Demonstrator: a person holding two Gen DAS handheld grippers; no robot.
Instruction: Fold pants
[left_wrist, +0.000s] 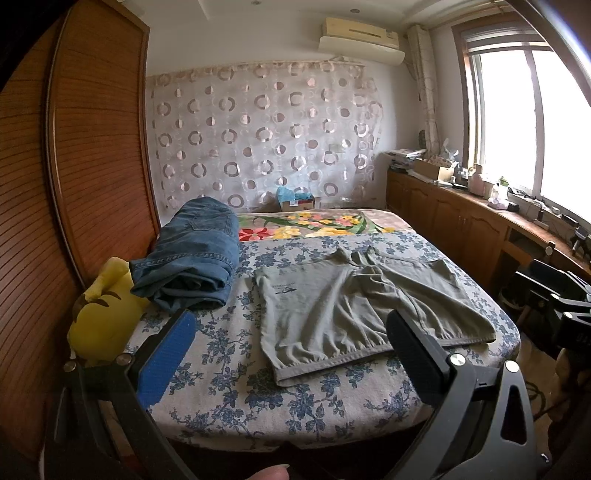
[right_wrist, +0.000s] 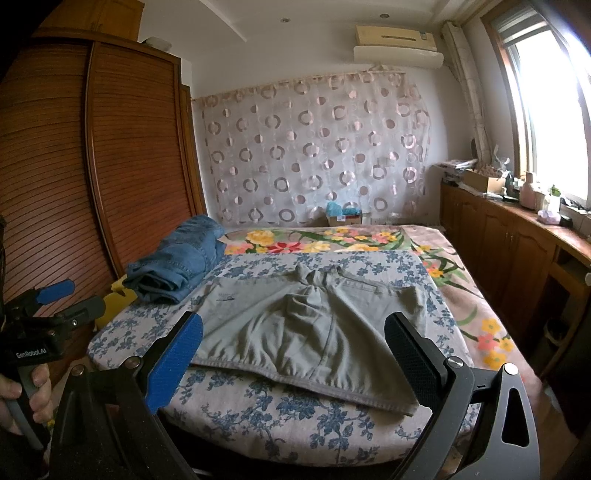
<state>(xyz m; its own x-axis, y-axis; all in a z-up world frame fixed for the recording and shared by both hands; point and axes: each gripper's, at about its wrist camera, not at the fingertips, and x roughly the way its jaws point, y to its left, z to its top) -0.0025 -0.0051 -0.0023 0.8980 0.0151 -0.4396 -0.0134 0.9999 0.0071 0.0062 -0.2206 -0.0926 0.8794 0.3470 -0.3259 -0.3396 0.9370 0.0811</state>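
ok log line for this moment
stage: before first grasp | grey pants flat on bed | left gripper open | right gripper open | jeans aside

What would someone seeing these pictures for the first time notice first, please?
Most striking are the grey-green shorts spread flat in the middle of the bed, just beyond both open grippers' jaws. To their left, against the wooden wardrobe, lies a pile of blue jeans with a yellow plush toy beside it. A bright window glares at the right.

Folded jeans (left_wrist: 192, 254), yellow plush toy (left_wrist: 105, 321), floral bedsheet (left_wrist: 229, 373), wooden wardrobe (left_wrist: 74, 147)
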